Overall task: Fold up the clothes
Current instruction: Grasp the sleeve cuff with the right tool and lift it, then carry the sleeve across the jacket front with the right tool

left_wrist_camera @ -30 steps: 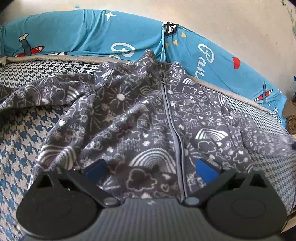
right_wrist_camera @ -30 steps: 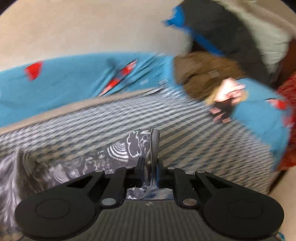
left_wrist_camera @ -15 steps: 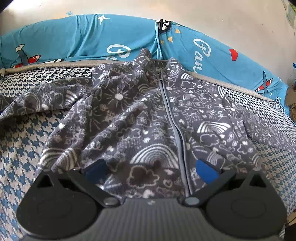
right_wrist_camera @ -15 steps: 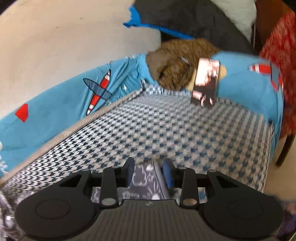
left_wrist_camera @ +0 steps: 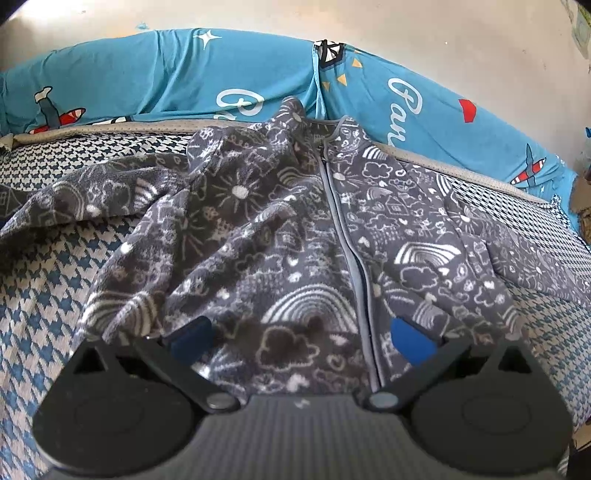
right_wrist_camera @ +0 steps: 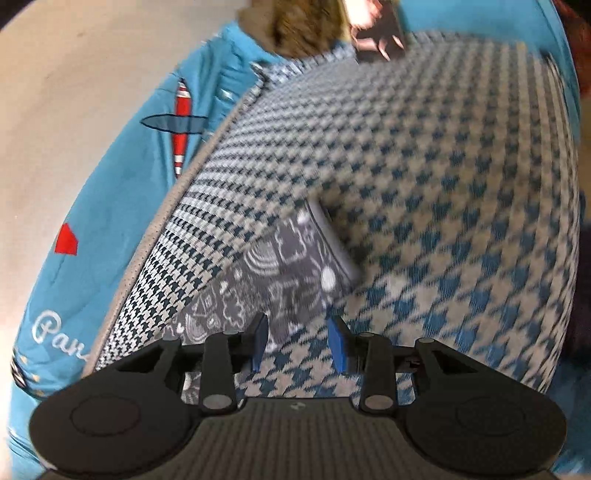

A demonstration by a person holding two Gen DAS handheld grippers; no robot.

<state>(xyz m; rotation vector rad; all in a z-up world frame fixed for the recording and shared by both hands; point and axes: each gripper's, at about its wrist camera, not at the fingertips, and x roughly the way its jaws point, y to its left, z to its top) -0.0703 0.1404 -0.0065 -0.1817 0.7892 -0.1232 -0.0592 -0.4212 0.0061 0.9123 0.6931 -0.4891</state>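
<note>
The left gripper (left_wrist_camera: 301, 334) hangs with jaws spread wide above the hem of the grey doodle-print jacket (left_wrist_camera: 295, 240), gripping nothing. The jacket lies zipped and face up on the houndstooth bedcover (left_wrist_camera: 48, 266), collar toward the blue pillows (left_wrist_camera: 147, 81). The right gripper (right_wrist_camera: 297, 341), jaws parted, seems clear of the jacket's cuff (right_wrist_camera: 332, 243) through the blur.

Bright and sharp through the left wrist view, daylight falling from about one o'clock onto the pale wall (left_wrist_camera: 461, 33). Soft shadow under the folds of the grey jacket (left_wrist_camera: 295, 240), darkest toward six o'clock. Strong fisheye bending at the rim, black corners at eleven and one o'clock. Dimmer and smeared with motion blur in the right wrist view: houndstooth cover (right_wrist_camera: 443, 184) streaked toward three o'clock, objects at twelve o'clock unreadable, sleeve cuff (right_wrist_camera: 332, 240) soft-edged.
</note>
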